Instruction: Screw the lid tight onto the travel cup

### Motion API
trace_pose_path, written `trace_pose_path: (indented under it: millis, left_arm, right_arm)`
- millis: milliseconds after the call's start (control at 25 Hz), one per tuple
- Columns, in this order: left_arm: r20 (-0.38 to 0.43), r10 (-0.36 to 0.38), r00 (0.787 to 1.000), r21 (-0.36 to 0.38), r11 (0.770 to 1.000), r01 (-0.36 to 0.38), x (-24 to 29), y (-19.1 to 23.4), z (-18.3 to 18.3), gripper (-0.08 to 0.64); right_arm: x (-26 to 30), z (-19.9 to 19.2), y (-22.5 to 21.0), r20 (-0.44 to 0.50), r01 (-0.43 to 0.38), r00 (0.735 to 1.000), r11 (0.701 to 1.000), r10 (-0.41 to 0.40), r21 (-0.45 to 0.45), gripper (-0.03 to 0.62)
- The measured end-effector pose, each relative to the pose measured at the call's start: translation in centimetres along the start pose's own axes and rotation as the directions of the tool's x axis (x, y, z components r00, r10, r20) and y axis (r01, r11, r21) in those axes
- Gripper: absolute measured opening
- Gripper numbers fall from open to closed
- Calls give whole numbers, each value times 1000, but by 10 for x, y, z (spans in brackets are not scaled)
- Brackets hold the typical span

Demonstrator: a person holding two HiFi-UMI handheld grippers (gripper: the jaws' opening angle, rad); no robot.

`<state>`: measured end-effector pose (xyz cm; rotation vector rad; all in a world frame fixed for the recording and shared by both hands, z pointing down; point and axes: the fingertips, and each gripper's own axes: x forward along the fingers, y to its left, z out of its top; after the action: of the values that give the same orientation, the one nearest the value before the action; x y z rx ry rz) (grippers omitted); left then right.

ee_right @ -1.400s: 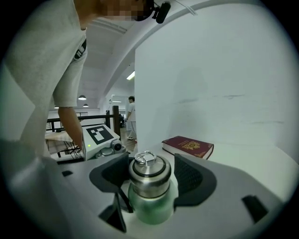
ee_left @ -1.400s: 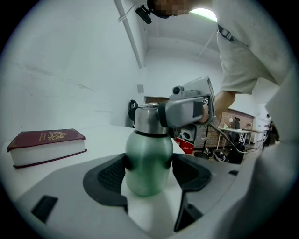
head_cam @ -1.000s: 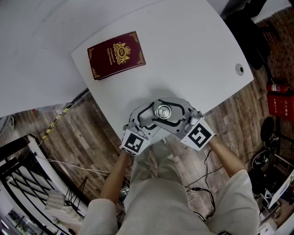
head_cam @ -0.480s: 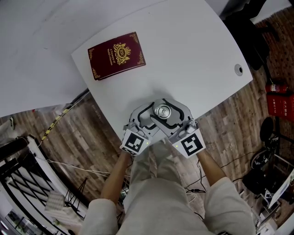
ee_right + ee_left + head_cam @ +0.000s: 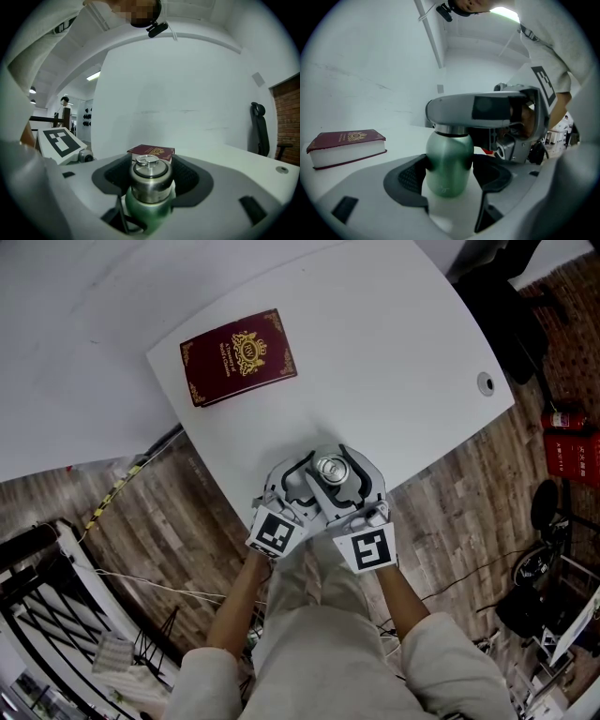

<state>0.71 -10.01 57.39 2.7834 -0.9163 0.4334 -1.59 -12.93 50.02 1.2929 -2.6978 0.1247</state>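
Items I count from my station:
- travel cup (image 5: pixel 449 161), green: one, lower middle of the left gripper view.
- lid (image 5: pixel 149 174), steel: one.
- book (image 5: pixel 238 356), maroon with gold crest: one, upper left of the head view.
- Grippers: two, left gripper (image 5: pixel 450 177) and right gripper (image 5: pixel 151 182).
- Marker cubes: two, left cube (image 5: pixel 277 532) and right cube (image 5: pixel 367 548).
- table (image 5: pixel 403 343), white: one.
- cable hole (image 5: pixel 485 383) in the tabletop: one, at the right.

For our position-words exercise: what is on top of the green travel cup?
A silver lid, gripped by the right gripper. The mouth and threads of the cup under it are covered, so tightness cannot be seen.
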Motion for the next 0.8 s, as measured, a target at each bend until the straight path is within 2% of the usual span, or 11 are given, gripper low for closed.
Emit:
trace_pose_path:
  millis: [200, 320, 400, 440, 560, 680, 800]
  left_arm:
    - [-1, 0, 1000, 2, 1000, 0, 0, 1, -1, 313]
    - [-1, 0, 1000, 4, 1000, 0, 0, 1, 0, 313]
    - [0, 0, 1000, 2, 1000, 0, 0, 1, 0, 313]
    - [0, 0, 1000, 2, 1000, 0, 0, 1, 0, 313]
    - [1, -2, 1000, 1, 1000, 1, 0, 1, 0, 313]
    - [2, -1, 1000, -1, 1000, 1, 0, 0, 0, 313]
    - [1, -3, 1000, -2, 1000, 3, 0, 1, 0, 313]
  right_arm:
    - [1, -2, -3, -8, 63, 998, 998, -63, 23, 259]
    - [0, -3, -2, -16, 46, 999, 998, -45, 40, 261]
    - [-1, -2, 1, -17, -11, 1000, 999, 12, 51, 260]
    - [-2, -1, 3, -17, -52, 998, 997, 53, 53, 299]
    - [-4, 1, 8, -22, -179, 984, 984, 179, 24, 316]
    - [-6, 0, 10, -52, -292, 956, 956, 290, -30, 314]
    - [-7, -2, 12, -95, -394, 918, 916, 386, -81, 313]
